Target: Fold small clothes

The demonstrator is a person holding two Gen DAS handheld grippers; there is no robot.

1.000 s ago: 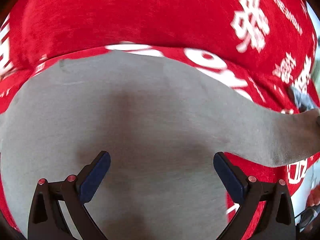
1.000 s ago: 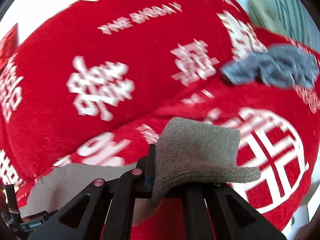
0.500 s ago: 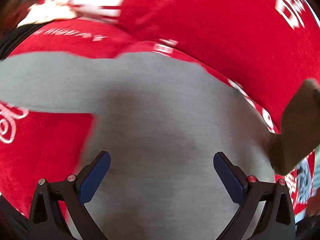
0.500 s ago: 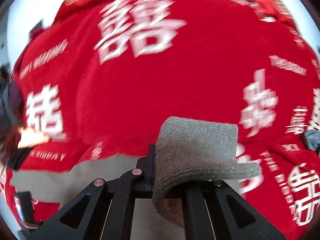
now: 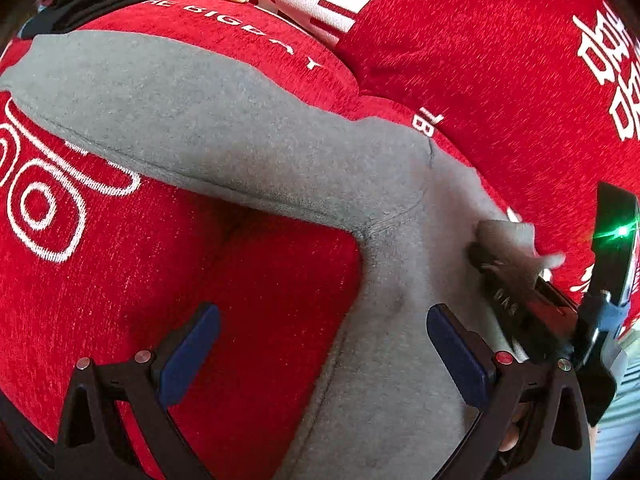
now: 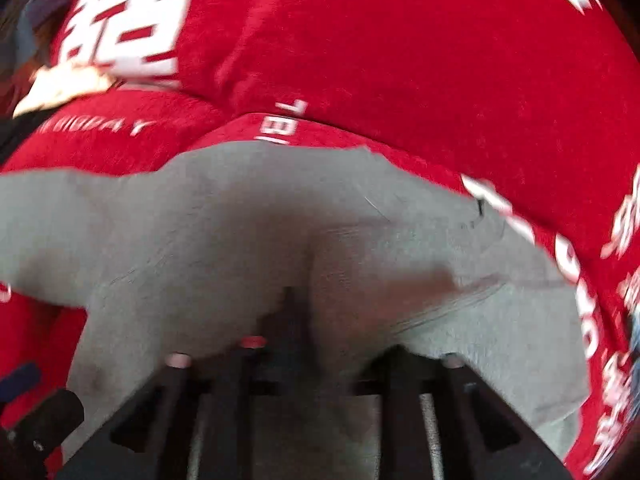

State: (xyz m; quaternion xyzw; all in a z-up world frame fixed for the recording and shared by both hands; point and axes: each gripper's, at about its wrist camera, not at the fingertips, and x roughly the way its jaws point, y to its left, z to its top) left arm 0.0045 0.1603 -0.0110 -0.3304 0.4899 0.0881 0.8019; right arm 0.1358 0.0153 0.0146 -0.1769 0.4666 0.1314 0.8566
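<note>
The left gripper (image 5: 324,352) hangs with its blue-padded fingers (image 5: 192,344) spread wide, pinching nothing; one pad is above the red cover, the other above grey cloth. The right gripper (image 5: 496,256) sits at the garment's right part, its jaws opening, a fold of grey cloth still draped over its tips. The grey garment (image 5: 224,132) lies spread on a red cushion cover (image 5: 480,48) printed with white characters, one long sleeve-like part reaching toward the cover's left edge. The right wrist view is blurred.

A home, red wedding-print bedspread (image 5: 460,52), grey garment (image 5: 240,136) laid out
</note>
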